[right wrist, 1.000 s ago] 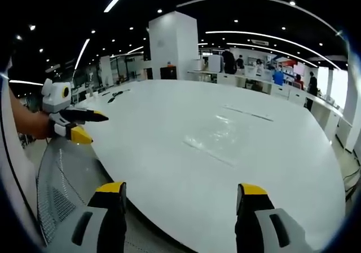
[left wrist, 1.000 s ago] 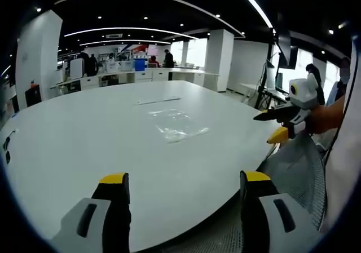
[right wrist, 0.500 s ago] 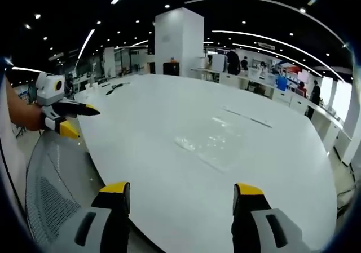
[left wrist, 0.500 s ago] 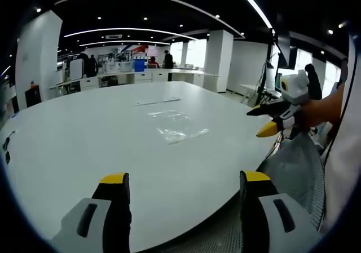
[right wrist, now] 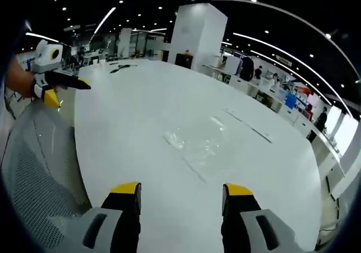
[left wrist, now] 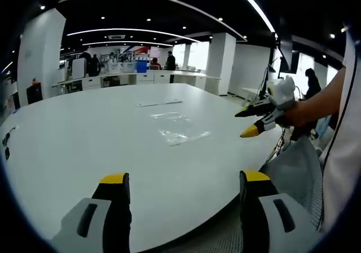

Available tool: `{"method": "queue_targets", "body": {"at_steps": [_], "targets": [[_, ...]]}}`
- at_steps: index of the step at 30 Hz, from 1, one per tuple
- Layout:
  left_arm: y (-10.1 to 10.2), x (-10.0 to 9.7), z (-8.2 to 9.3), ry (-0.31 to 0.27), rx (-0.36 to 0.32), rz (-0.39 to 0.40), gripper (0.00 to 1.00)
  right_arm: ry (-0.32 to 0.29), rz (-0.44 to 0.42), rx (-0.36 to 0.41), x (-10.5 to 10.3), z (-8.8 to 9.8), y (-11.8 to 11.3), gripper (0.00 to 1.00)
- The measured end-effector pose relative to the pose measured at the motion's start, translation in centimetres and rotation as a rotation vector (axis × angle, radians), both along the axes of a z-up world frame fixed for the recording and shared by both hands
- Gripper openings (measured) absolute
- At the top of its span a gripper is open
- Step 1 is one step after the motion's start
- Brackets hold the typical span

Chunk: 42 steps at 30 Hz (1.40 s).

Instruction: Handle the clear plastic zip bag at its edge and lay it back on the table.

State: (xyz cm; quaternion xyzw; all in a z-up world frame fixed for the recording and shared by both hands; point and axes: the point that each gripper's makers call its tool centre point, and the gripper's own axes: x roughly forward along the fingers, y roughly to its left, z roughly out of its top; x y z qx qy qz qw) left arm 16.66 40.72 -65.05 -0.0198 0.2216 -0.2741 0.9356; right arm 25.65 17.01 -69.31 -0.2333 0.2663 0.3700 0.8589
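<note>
A clear plastic zip bag (left wrist: 179, 128) lies flat and crinkled on the big white table (left wrist: 84, 146), well beyond both grippers; in the right gripper view the bag (right wrist: 197, 143) sits just past the jaws. My left gripper (left wrist: 179, 181) hangs open over the table's near edge with nothing between its jaws. My right gripper (right wrist: 180, 189) is open too, above the table edge and empty. The right gripper (left wrist: 248, 122) appears at the right of the left gripper view, held by a hand. At the upper left of the right gripper view is the left gripper (right wrist: 66, 91).
A mesh chair back (right wrist: 39, 168) stands by the table edge; the chair (left wrist: 293, 174) is also under the right hand. A thin strip (left wrist: 159, 102) lies beyond the bag. Dark small items (right wrist: 119, 68) rest at the table's far end. Desks and people stand in the background.
The right gripper has moved forward and over the table towards the bag, which now looks nearer in its view. The left gripper has barely moved. The bag still lies flat.
</note>
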Motion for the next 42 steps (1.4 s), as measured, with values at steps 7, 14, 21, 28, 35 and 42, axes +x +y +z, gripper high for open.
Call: {"method": "queue_targets", "body": {"at_steps": [7, 14, 21, 28, 35, 42], "targets": [[0.2, 0.2, 0.0, 0.003, -0.012, 0.008, 0.79, -0.023, 0.045, -0.085, 2.8, -1.5, -0.1, 0.48], [0.0, 0.3, 0.2, 0.016, -0.02, 0.013, 0.79, -0.025, 0.082, -0.149, 5.4, -3.2, -0.1, 0.42], [0.3, 0.5, -0.1, 0.027, -0.016, 0.018, 0.78, -0.035, 0.141, -0.212, 7.3, -4.9, -0.2, 0.33], [0.6, 0.6, -0.6, 0.044, -0.009, 0.021, 0.77, -0.027, 0.201, -0.255, 8.2, -6.4, -0.4, 0.23], [0.7, 0.7, -1.0, 0.062, 0.001, 0.024, 0.77, -0.021, 0.263, -0.268, 8.5, -7.1, -0.1, 0.15], [0.8, 0.8, -1.2, 0.071, 0.004, 0.029, 0.77, -0.001, 0.331, -0.282, 8.3, -7.9, 0.0, 0.13]]}}
